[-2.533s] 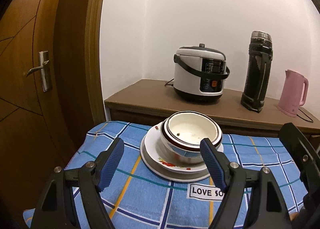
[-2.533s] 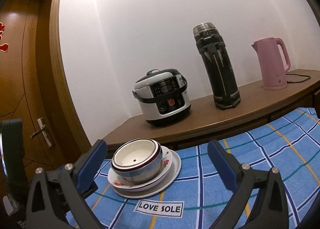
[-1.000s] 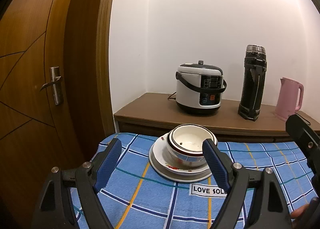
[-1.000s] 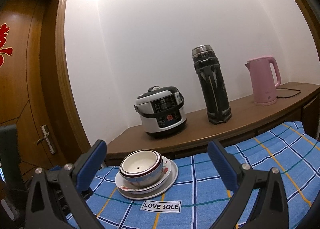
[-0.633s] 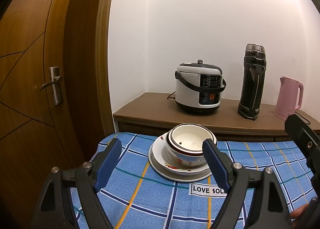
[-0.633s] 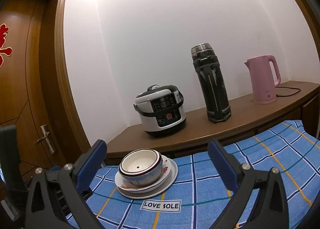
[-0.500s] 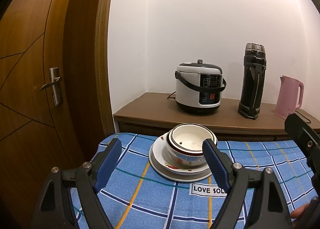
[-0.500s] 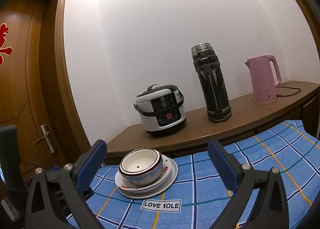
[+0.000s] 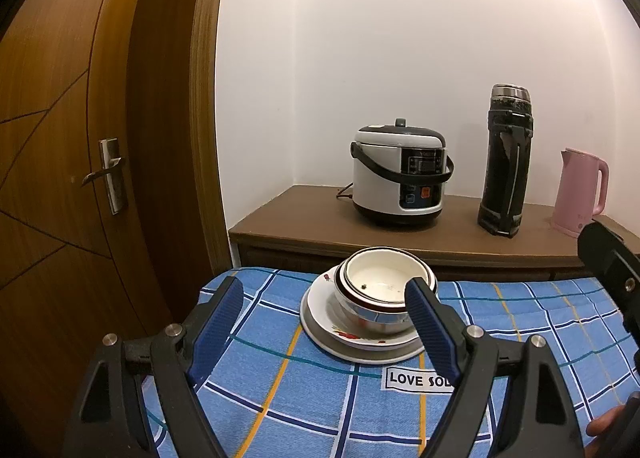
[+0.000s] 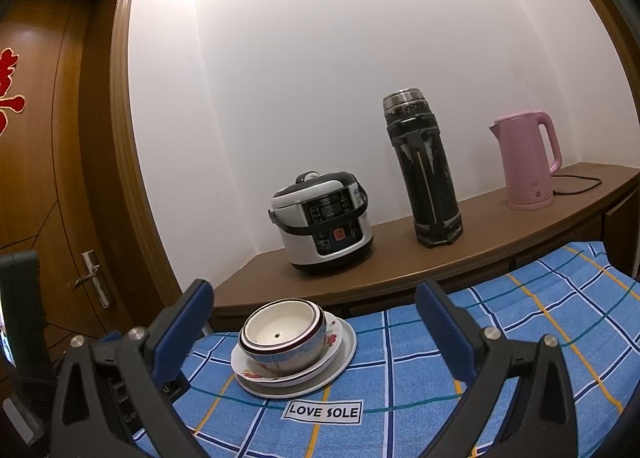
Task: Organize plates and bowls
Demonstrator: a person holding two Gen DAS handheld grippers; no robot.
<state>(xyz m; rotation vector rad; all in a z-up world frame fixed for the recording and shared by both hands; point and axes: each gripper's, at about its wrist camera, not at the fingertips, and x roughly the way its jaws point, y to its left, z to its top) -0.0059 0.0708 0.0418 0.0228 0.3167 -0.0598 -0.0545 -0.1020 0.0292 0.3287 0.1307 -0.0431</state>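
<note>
Nested white bowls with dark red rims point(image 9: 380, 290) sit on stacked white plates with a red flower print point(image 9: 348, 338) on a blue checked cloth point(image 9: 304, 398). The same stack shows in the right wrist view, bowls point(image 10: 282, 334) on plates point(image 10: 340, 354). My left gripper point(image 9: 326, 318) is open and empty, held back from the stack at its near side. My right gripper point(image 10: 314, 326) is open and empty, also short of the stack. Part of the right gripper shows at the right edge of the left wrist view point(image 9: 612, 270).
A wooden counter point(image 9: 304, 218) behind the cloth carries a rice cooker point(image 9: 400, 178), a tall black flask point(image 9: 506, 162) and a pink kettle point(image 9: 582, 194). A wooden door with a metal handle point(image 9: 108, 174) stands on the left. A "LOVE SOLE" label point(image 10: 324, 412) lies on the cloth.
Both grippers have drawn back and risen from the stack since 2.5 s ago, so it looks smaller. Over the last second almost nothing has moved. Both stay open.
</note>
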